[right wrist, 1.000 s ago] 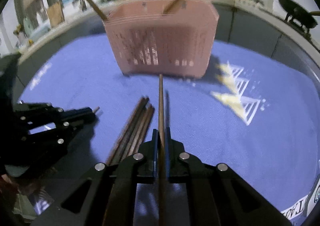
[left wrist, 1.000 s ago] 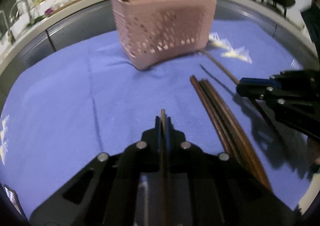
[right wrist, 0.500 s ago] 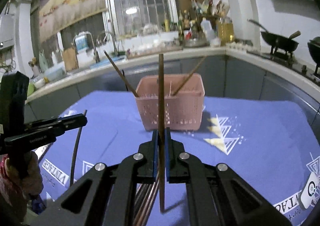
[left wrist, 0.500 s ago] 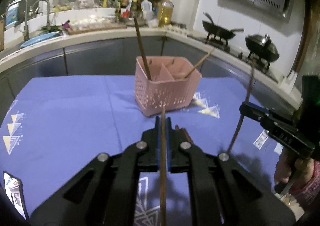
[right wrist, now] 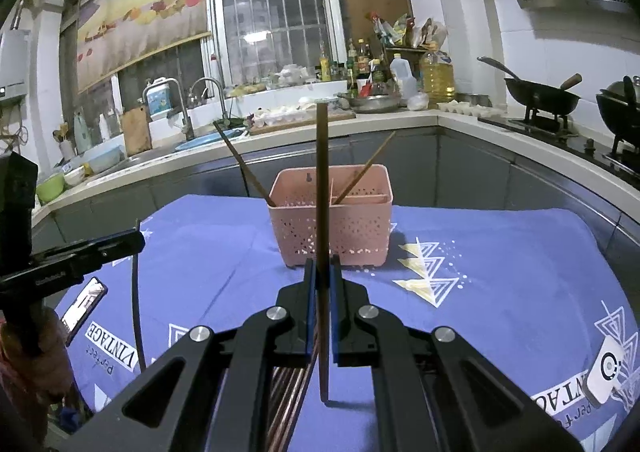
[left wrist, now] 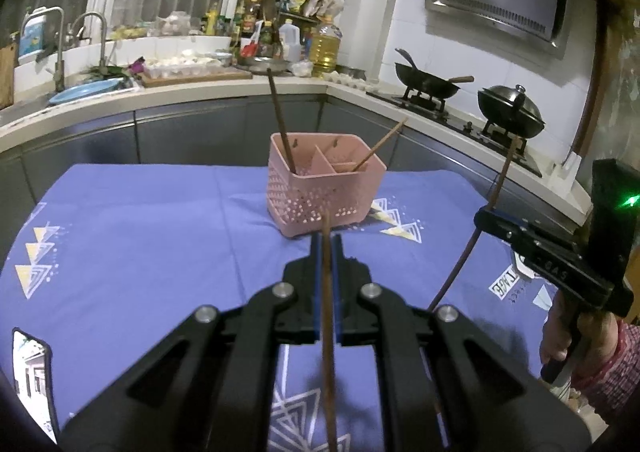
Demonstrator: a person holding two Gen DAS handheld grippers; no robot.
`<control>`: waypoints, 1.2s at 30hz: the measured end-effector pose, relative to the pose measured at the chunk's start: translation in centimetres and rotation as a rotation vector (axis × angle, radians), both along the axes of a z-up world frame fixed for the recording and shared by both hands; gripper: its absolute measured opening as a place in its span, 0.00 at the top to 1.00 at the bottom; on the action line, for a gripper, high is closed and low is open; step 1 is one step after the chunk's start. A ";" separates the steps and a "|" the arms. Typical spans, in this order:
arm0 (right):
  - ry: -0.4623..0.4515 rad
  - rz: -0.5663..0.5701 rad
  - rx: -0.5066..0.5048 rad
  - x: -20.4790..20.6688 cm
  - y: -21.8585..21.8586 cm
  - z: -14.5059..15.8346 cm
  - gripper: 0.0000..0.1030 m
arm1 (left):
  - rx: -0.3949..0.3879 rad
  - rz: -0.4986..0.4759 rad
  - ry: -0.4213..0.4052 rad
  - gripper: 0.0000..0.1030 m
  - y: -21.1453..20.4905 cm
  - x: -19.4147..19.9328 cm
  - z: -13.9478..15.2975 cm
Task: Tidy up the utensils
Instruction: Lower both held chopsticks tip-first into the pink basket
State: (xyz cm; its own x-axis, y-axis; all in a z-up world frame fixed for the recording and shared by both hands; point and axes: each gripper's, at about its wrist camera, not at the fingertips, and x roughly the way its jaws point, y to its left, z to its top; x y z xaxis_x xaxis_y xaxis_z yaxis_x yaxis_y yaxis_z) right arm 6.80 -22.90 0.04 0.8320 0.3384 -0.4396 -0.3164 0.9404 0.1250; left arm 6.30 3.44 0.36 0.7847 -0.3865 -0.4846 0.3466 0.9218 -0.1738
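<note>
A pink perforated utensil basket [left wrist: 326,187] [right wrist: 332,228] stands in the middle of the blue tablecloth, with a dark chopstick [left wrist: 280,123] leaning in its left compartment and a lighter one [left wrist: 380,145] in its right. My left gripper [left wrist: 327,248] is shut on a brown chopstick [left wrist: 328,332], held well short of the basket. My right gripper [right wrist: 322,272] is shut on another brown chopstick [right wrist: 322,191] that stands nearly upright. Each gripper shows in the other's view, left gripper [right wrist: 136,242] and right gripper [left wrist: 480,217]. Several loose chopsticks [right wrist: 292,392] lie on the cloth beneath the right gripper.
A phone [left wrist: 30,368] [right wrist: 84,304] lies near the table's left edge. A white tag [right wrist: 606,368] lies at the right. Behind the table [left wrist: 120,219] runs a kitchen counter with a sink, bottles and two woks [left wrist: 428,83] on a stove. A hand [left wrist: 576,336] holds the right gripper.
Both grippers rose from low over the cloth and tilted up, each lifting a chopstick off the table. The basket now looks farther off and the kitchen behind has come into view.
</note>
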 end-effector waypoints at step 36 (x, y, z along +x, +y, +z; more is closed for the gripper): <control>-0.098 0.028 0.006 -0.3 1.2 2.8 0.94 | 0.012 -0.017 -0.135 0.96 -0.4 0.9 5.7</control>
State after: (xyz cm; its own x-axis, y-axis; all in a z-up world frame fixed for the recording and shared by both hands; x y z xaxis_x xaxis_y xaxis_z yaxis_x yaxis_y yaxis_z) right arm 6.48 -21.69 2.88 0.8609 0.3645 -0.3549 -0.3536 0.9303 0.0978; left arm 7.18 3.03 6.01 0.8365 -0.3949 -0.3799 0.3816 0.9174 -0.1132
